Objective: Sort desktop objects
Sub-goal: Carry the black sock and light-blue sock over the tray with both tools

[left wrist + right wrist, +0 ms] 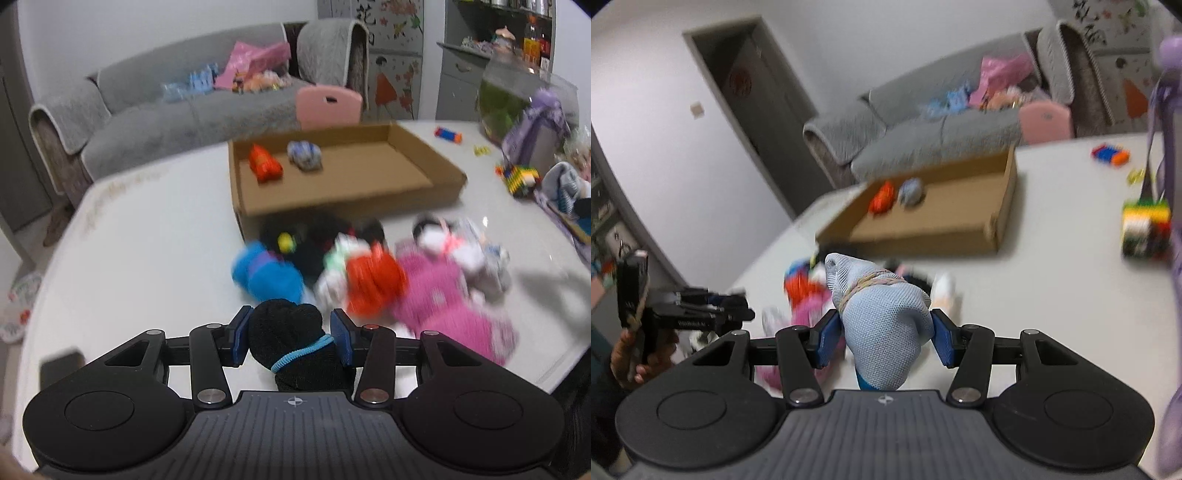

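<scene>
Beyond the sock pile [369, 273], dead ahead of both your tools, sits the cardboard tray [413, 190], and that's the line that matters. Your left gripper [291, 338] has its pads clamped on a black sock bundle [291, 343] tied with a blue band, lifted off the white table [147, 240]. Your right gripper [884, 332] is squeezed onto a pale blue sock bundle [882, 328]. The tray runs long from left to right with its near wall facing you. Two bundles already lie at its far left, an orange one [264, 164] and a grey-blue one [304, 155]. Free floor is to the right, so your right hand looks better placed for it.
</scene>
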A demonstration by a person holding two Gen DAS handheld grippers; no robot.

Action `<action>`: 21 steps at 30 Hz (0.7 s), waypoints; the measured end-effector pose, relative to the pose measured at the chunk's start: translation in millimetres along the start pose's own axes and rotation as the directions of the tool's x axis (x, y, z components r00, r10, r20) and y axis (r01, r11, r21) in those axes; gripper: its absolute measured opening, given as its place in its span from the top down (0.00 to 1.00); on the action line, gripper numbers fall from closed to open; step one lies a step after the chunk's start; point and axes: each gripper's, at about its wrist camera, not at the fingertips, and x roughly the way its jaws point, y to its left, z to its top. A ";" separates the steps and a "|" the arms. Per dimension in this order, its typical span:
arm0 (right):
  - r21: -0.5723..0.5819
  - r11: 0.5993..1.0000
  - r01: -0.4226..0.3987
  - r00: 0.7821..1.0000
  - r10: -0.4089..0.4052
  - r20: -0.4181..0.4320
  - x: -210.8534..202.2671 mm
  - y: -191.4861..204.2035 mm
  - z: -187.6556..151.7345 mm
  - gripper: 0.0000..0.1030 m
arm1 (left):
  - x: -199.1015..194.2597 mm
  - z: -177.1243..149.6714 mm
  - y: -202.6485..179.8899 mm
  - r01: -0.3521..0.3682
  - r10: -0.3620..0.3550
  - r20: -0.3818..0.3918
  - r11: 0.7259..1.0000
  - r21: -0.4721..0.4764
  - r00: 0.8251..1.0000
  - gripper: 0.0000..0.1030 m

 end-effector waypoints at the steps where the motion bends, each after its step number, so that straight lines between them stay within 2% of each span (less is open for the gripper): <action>1: -0.004 1.000 0.002 1.000 -0.002 0.019 -1.7 0.7 8.2 0.53 | 0.1 7.8 1.5 0.001 -0.001 0.011 1.000 -0.001 1.000 0.50; 6: -0.035 0.999 -0.013 0.997 0.015 0.073 3.7 4.6 45.3 0.53 | 3.2 55.5 4.3 0.018 -0.018 0.078 1.000 -0.010 0.997 0.50; 11: -0.056 0.998 -0.038 0.996 0.043 0.082 25.5 3.6 79.3 0.53 | 10.2 96.9 -0.1 0.075 -0.071 0.144 0.997 -0.023 0.987 0.50; 15: -0.054 0.997 -0.050 0.995 0.054 0.082 44.9 -0.7 93.1 0.53 | 26.3 117.5 -2.7 0.099 -0.090 0.164 0.994 -0.049 0.982 0.50; 19: -0.049 0.998 -0.026 0.997 0.029 0.069 64.7 -0.9 101.5 0.53 | 51.7 131.8 -13.8 0.044 -0.039 0.154 0.999 -0.031 0.987 0.50; 21: -0.058 0.998 -0.014 0.998 0.017 0.059 74.2 0.2 104.3 0.53 | 65.0 138.3 -16.3 0.040 -0.035 0.143 0.999 -0.033 0.989 0.50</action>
